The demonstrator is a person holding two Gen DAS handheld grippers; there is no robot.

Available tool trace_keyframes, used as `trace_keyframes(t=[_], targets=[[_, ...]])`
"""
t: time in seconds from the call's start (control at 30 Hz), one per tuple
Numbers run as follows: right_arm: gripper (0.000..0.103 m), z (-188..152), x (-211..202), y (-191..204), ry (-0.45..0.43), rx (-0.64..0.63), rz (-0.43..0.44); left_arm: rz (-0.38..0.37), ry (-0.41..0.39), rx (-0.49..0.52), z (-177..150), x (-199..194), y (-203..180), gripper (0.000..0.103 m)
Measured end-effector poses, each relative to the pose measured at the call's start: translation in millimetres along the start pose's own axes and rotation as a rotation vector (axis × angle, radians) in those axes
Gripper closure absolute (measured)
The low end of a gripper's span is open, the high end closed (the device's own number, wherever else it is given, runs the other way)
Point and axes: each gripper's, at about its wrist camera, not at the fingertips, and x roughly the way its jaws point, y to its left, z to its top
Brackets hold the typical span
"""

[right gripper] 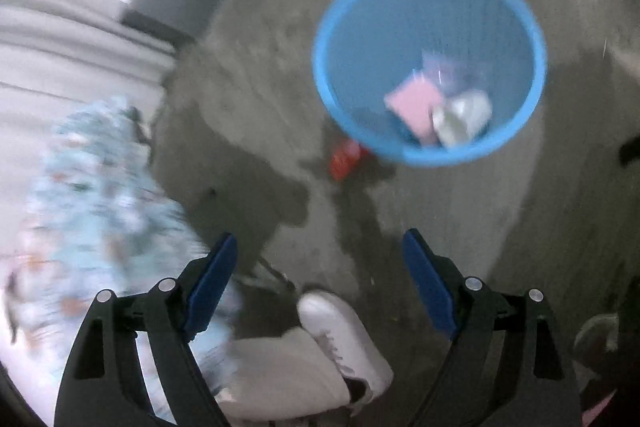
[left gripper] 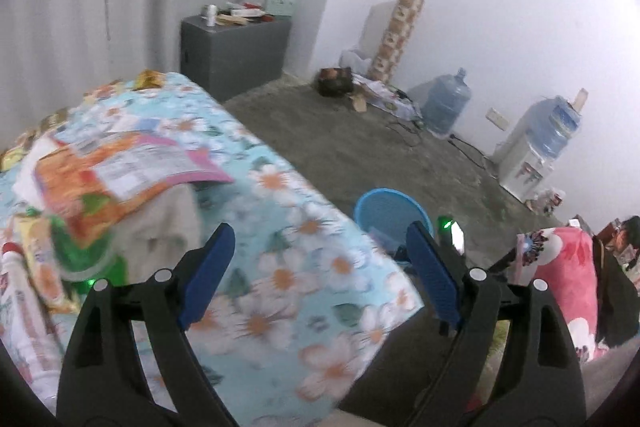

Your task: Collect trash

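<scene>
Right wrist view looks down at the blue trash basket, which sits on the gray floor ahead of the right gripper and a bit to its right. Inside the basket lie a pink flat piece, a crumpled white piece and something purple; the picture is blurry, so I cannot tell just what they are. A small red thing lies on the floor, touching the near side of the basket or just beside it. The right gripper is wide apart, with nothing between its blue pads. Right below it is a person's white shoe and pale trouser leg.

Left wrist view shows the left gripper also spread wide and empty, over the corner of a table with a blue flowery cloth. More trash waits on that table, ahead and to the left of the gripper: an orange and pink wrapper, a green packet and a white bottle with a red cap. The same blue basket stands on the floor past the table's edge, just ahead of the right pad. Far off by the wall are a gray cabinet and two big water jugs.
</scene>
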Motion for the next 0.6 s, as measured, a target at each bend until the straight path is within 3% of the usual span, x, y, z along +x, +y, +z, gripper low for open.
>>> trace_keyframes(t=[0.13, 0.27, 0.37, 0.47, 0.6], targets=[[0.021, -7, 84, 8, 0.078, -0.001, -0.084, 0.028, -0.023, -0.039, -4, -9, 24, 0.02], [0.021, 1, 166, 40, 0.139, -0.143, -0.226, 0.031, -0.02, -0.07, -2, -8, 38, 0.02], [0.021, 18, 215, 62, 0.121, -0.233, -0.342, 0.028, 0.004, -0.114, -1, 0, 50, 0.02], [0.021, 44, 256, 65, 0.105, -0.211, -0.475, 0.03, 0.02, -0.147, 1, 6, 60, 0.02], [0.021, 81, 280, 51, 0.066, -0.12, -0.561, 0.036, 0.042, -0.169, 2, 9, 70, 0.02]])
